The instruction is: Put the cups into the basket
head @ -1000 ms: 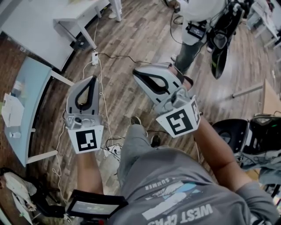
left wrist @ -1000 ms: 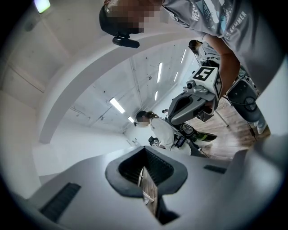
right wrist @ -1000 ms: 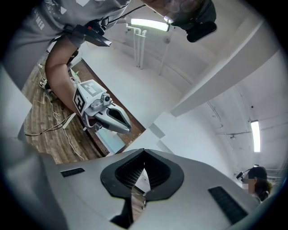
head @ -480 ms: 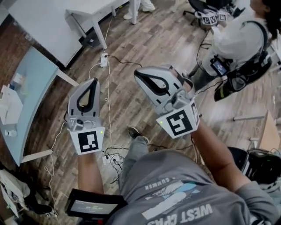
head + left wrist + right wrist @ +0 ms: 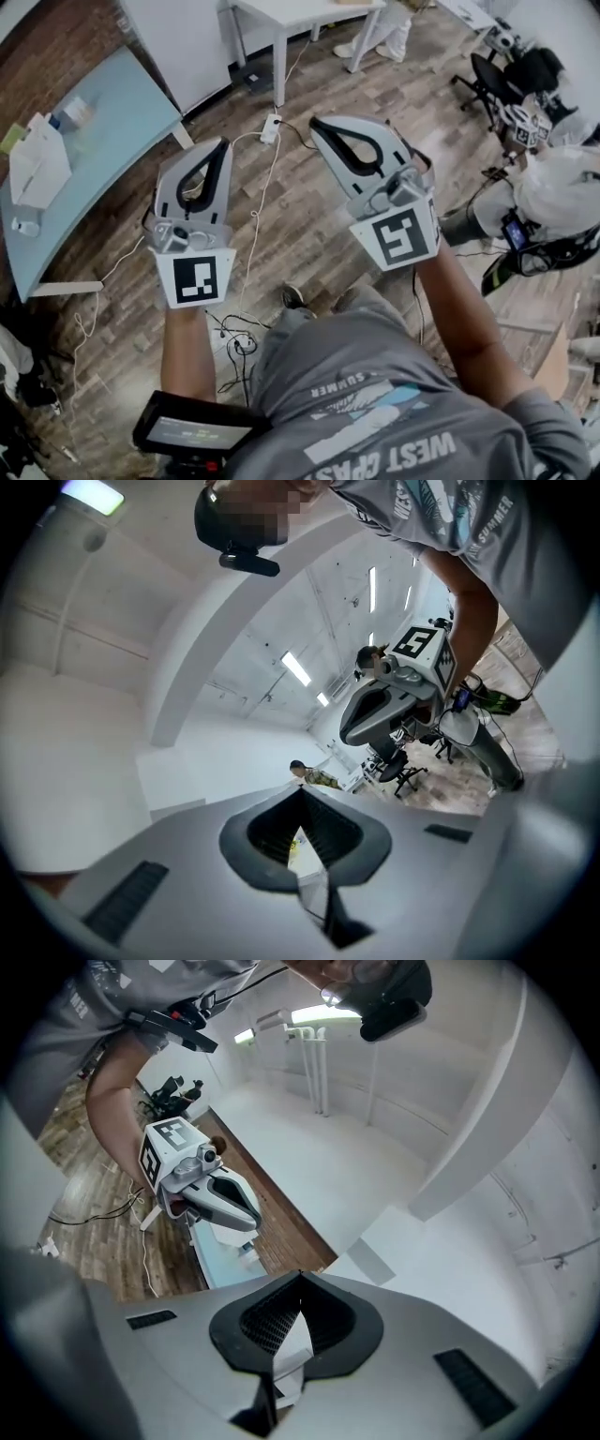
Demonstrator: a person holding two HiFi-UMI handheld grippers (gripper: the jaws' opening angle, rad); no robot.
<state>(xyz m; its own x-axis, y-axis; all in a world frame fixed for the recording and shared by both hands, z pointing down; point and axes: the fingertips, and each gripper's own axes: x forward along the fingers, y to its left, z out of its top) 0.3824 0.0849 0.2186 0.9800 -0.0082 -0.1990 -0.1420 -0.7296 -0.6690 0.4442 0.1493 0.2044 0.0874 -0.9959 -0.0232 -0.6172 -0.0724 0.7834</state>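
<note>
Head view
- Left claw [image 5: 221, 146] — clenched, nothing in it, held out over the wooden floor [image 5: 309, 234].
- Right claw [image 5: 317, 124] — clenched too, empty, just right of the left one and reaching a little farther.
- Cups, basket — not in sight. The pale blue worktop [image 5: 103, 141] at far left carries only a white bag [image 5: 37, 169] and small items I cannot name.
- Hazard: loose cables [image 5: 258, 202] run across the floor under my claws and near my feet; walking on without looking down could snag one.
- Hazard: another person [image 5: 553, 197] stands at the right, near enough that a wide swing of my right arm might catch them.

Left gripper view
- Jaws meet at the tips, with only the white room beyond them.
- Hazard: if I reach a cup with them like this, I would likely knock it over rather than take it.

Right gripper view
- Jaws likewise together and bare; the left claw and the worktop show beyond.
- Same risk — they must part before any grasp.
</note>
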